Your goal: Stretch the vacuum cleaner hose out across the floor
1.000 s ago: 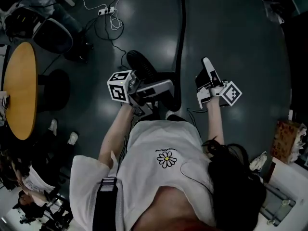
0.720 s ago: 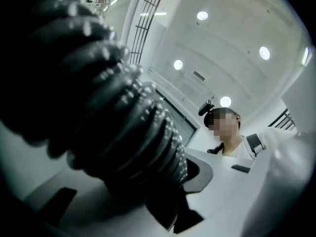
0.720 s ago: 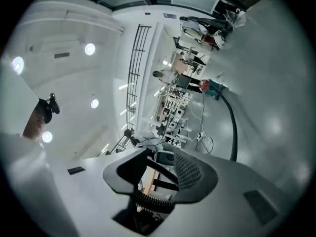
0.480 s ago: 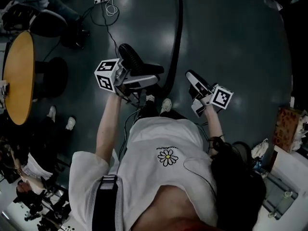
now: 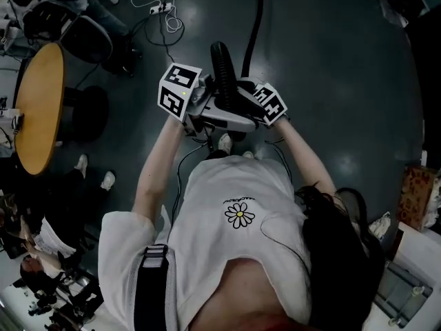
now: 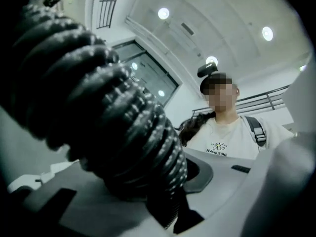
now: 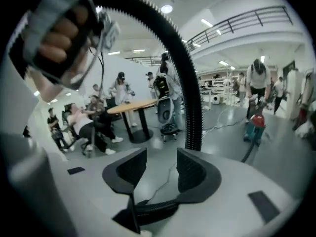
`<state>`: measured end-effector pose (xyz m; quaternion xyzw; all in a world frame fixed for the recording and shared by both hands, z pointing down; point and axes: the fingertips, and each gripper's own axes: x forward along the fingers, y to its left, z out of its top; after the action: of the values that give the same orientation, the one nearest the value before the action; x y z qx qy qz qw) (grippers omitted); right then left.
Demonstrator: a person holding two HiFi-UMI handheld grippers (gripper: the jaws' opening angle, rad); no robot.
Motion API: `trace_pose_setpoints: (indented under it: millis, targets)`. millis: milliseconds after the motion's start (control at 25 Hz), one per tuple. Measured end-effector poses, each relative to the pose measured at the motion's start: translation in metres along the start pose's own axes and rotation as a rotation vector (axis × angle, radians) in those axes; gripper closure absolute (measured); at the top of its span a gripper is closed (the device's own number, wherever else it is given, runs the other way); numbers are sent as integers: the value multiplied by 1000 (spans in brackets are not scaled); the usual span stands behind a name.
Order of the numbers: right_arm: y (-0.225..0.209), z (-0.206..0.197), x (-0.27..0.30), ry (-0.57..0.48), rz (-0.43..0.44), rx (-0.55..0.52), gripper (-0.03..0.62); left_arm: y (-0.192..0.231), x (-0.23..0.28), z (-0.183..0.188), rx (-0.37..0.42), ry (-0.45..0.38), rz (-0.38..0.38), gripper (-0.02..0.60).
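The black ribbed vacuum hose (image 5: pixel 256 19) runs from the top of the head view down the dark floor to a raised loop (image 5: pixel 221 64) between my two grippers. My left gripper (image 5: pixel 207 107) is shut on the hose (image 6: pixel 129 132), which fills the left gripper view and drops between the jaws. My right gripper (image 5: pixel 242 103) sits right beside it, open; in the right gripper view its pads (image 7: pixel 196 168) stand apart with only floor between them. The hose (image 7: pixel 191 110) arches up just behind the right pad. A short ribbed piece (image 7: pixel 148 212) lies below the jaws.
A round wooden table (image 5: pixel 38 116) and black chairs (image 5: pixel 86 41) stand at the left. A white power strip with cables (image 5: pixel 162 9) lies on the floor ahead. A cardboard box (image 5: pixel 417 198) is at the right. Seated people (image 7: pixel 81 125) and a red vacuum (image 7: pixel 255 126) show across the room.
Both grippers have moved forward and come together. The right gripper swung left to sit beside the left one at the hose, and the hose loop rose between them.
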<state>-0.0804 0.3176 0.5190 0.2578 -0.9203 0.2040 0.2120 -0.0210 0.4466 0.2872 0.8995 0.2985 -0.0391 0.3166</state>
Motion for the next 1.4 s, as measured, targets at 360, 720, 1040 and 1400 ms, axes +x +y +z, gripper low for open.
trace_pose_setpoints:
  millis: [360, 720, 1040, 1400]
  targets:
    - [-79, 29, 26, -155, -452, 75, 416, -39, -7, 1, 30, 233, -87, 451]
    - [-100, 51, 27, -198, -353, 195, 471, -43, 31, -22, -58, 236, -179, 449]
    - [-100, 122, -4, -350, -281, 222, 477, 14, -21, 2, 239, -3, 309, 449]
    - [-81, 222, -70, -543, -419, -215, 477, -50, 1, 42, 173, -29, 64, 448]
